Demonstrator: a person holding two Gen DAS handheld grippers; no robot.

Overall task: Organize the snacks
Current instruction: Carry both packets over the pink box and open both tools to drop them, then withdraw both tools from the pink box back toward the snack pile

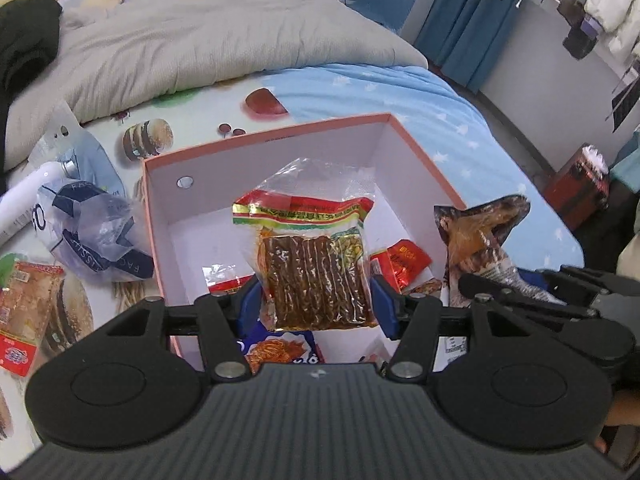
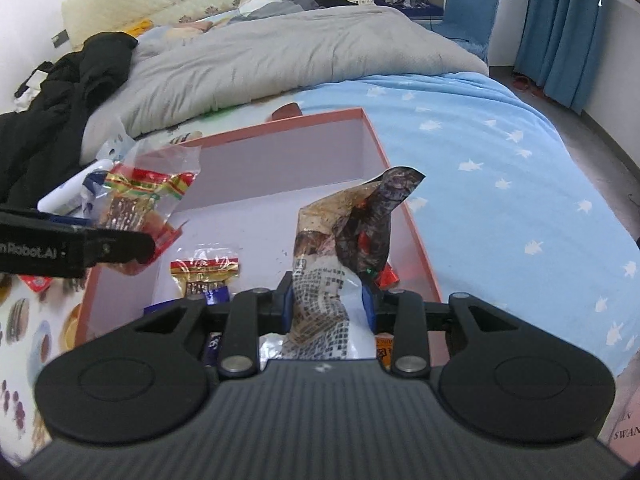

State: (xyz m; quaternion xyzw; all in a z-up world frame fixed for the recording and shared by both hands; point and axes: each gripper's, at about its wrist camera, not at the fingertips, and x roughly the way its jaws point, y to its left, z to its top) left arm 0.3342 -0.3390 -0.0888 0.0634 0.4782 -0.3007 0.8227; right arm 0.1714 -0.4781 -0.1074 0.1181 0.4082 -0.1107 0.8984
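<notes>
1. Your left gripper (image 1: pixel 316 304) clamps the red-topped packet of brown strips (image 1: pixel 316 276) between its jaws, over the pink box (image 1: pixel 280 136).
2. Your right gripper (image 2: pixel 327 300) pinches the crumpled brown packet (image 2: pixel 340 256); the box floor lies beyond its jaws.

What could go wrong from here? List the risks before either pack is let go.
1. The left gripper pinches the clear snack pack only at its side edges over the pink box; the slick film might slip early.
2. The right gripper holds the crumpled brown pack close to the box's right wall; it might land on the rim and tip out onto the bed.
3. Both grippers are close together and may bump.
</notes>
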